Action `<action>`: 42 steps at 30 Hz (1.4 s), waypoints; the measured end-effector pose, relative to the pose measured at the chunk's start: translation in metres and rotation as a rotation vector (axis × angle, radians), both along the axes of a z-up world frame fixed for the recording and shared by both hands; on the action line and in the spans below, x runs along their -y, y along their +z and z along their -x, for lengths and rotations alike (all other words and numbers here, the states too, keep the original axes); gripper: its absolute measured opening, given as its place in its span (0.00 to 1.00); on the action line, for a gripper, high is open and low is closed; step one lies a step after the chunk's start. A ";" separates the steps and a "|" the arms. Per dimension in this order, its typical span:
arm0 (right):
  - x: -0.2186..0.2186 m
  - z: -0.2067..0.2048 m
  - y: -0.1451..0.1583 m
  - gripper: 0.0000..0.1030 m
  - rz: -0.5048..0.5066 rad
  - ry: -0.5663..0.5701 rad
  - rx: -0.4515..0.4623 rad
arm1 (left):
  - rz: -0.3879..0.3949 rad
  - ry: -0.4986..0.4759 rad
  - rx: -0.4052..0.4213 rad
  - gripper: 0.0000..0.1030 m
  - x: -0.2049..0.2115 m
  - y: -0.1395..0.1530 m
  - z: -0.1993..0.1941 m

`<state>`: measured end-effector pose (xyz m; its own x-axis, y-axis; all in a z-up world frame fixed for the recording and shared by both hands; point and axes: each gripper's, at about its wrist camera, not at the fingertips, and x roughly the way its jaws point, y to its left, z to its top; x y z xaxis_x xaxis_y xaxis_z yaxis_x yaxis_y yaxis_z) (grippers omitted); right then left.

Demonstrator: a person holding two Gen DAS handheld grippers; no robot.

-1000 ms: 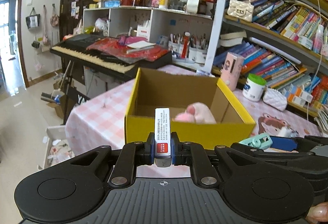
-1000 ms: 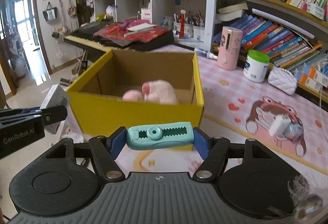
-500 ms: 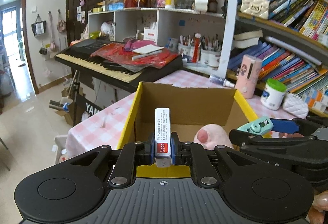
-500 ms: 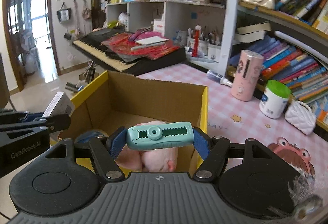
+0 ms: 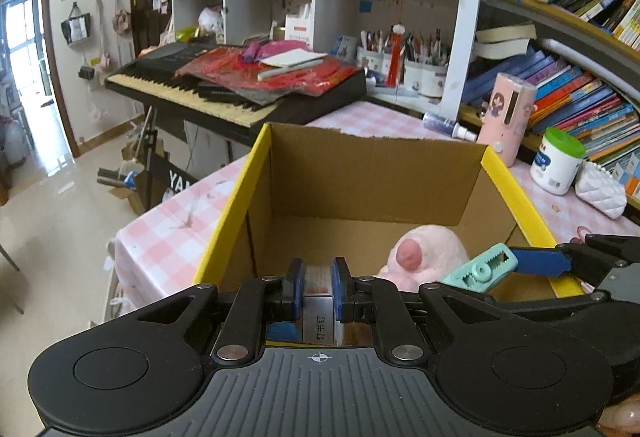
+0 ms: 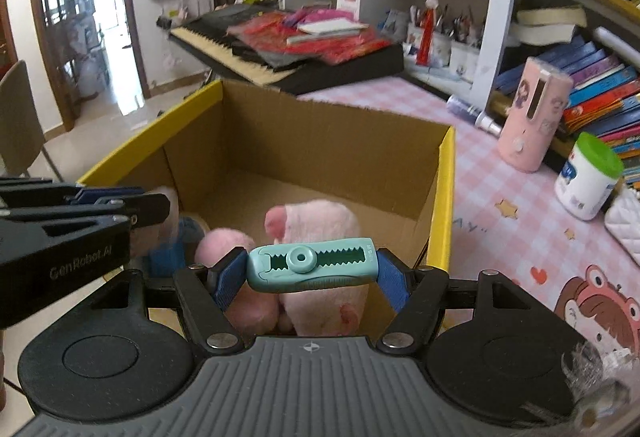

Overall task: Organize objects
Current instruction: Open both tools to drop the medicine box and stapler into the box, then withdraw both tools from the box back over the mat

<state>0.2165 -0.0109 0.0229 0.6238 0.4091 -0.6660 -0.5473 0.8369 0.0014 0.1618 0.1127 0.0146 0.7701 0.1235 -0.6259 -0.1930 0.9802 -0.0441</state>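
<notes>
Left wrist view: the left gripper (image 5: 318, 291) hangs over the near edge of the yellow-rimmed cardboard box (image 5: 256, 157), its blue pads a little apart with a small white printed box (image 5: 319, 317) lying between and below them; whether they pinch it cannot be told. The right gripper (image 6: 311, 271) pinches a teal toothed clip (image 6: 311, 264) by its ends above a pink plush toy (image 6: 320, 225) lying inside the cardboard box.

Cardboard box (image 5: 376, 173) on table (image 6: 500, 197). Plush toy (image 6: 320, 229) inside box, toward its near right. Small carton (image 5: 319, 301) between left gripper (image 5: 317, 291) fingers, just inside near wall. Clip (image 6: 312, 264) in right gripper (image 6: 312, 273), above plush toy. Keyboard (image 5: 224, 93) behind box, left. Jar (image 6: 588, 177) and dispenser (image 6: 534, 117) right of box, before bookshelf (image 5: 580, 49).
</notes>
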 end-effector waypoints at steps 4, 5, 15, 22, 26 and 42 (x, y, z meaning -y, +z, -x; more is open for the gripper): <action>0.000 -0.002 -0.002 0.65 0.007 0.019 0.005 | 0.006 0.008 -0.014 0.13 0.000 -0.004 -0.003; -0.001 -0.001 -0.002 0.65 0.010 0.024 0.008 | 0.009 0.011 -0.017 0.13 -0.001 -0.005 -0.003; -0.001 -0.002 -0.003 0.66 0.014 0.026 0.010 | 0.010 0.019 0.012 0.16 0.003 0.000 0.004; 0.006 0.012 0.006 0.70 -0.035 -0.002 0.035 | 0.003 0.026 0.093 0.40 0.005 0.013 0.021; 0.007 0.024 0.011 0.76 -0.024 -0.009 0.063 | 0.001 0.044 0.133 0.62 0.006 0.018 0.033; 0.018 0.080 0.022 0.90 0.014 -0.184 0.178 | 0.018 0.079 0.169 0.83 -0.004 0.018 0.085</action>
